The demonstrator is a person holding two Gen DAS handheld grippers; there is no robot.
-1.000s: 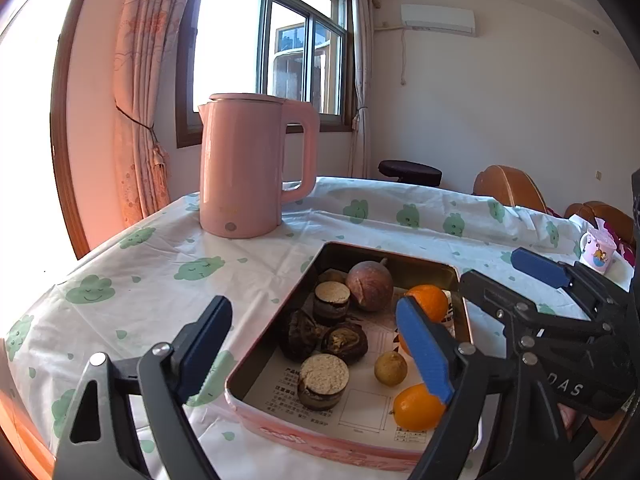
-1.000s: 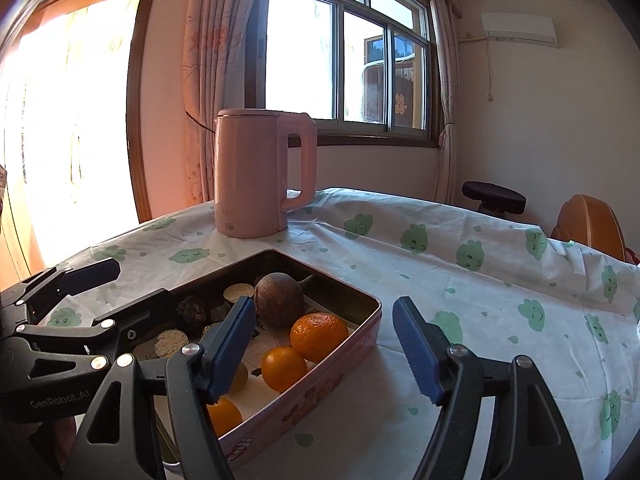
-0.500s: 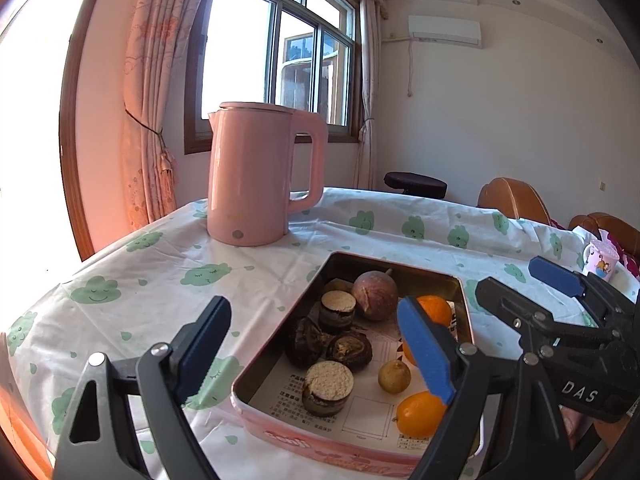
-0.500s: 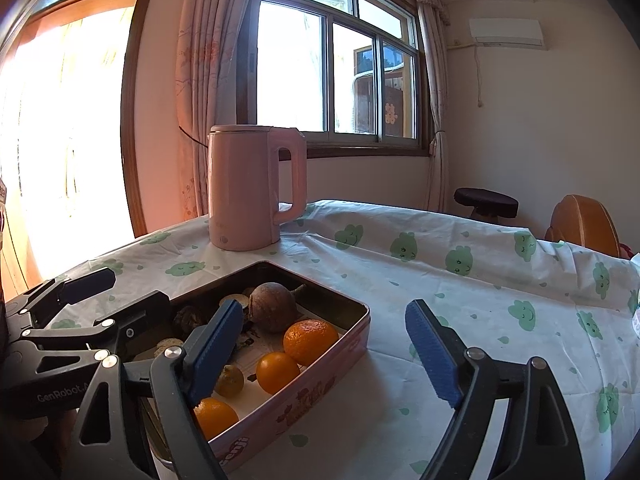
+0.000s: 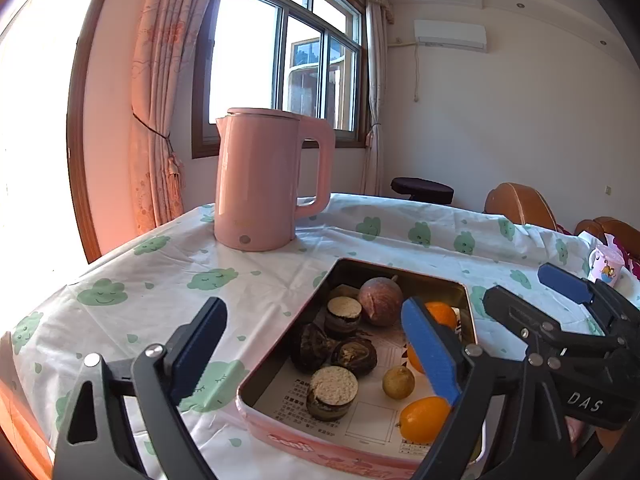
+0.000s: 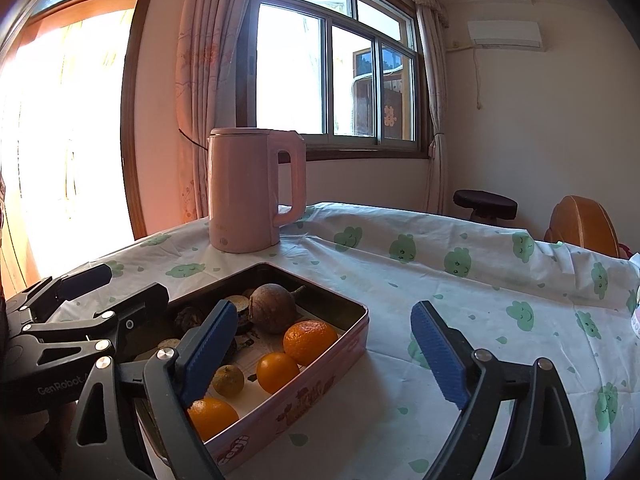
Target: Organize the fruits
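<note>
Inside the pink tin [image 5: 320,446], near the front of the surface [image 5: 168,280], lie the fruits: three oranges [image 6: 310,336] along its right side, a small yellowish fruit [image 5: 398,382] among them, a round brown fruit [image 5: 380,301] at the far end, and dark round pieces [image 5: 332,393] to the left. Hovering above the tin's near edge, the left claw [image 5: 316,356] has its jaws wide apart and holds nothing. Just right of the tin, the right claw [image 6: 326,356] is likewise spread wide and empty, its left finger [image 6: 208,354] over the fruit. Beyond the tin a pink kettle [image 5: 264,178] stands upright on the green-patterned cloth [image 6: 460,280].
</note>
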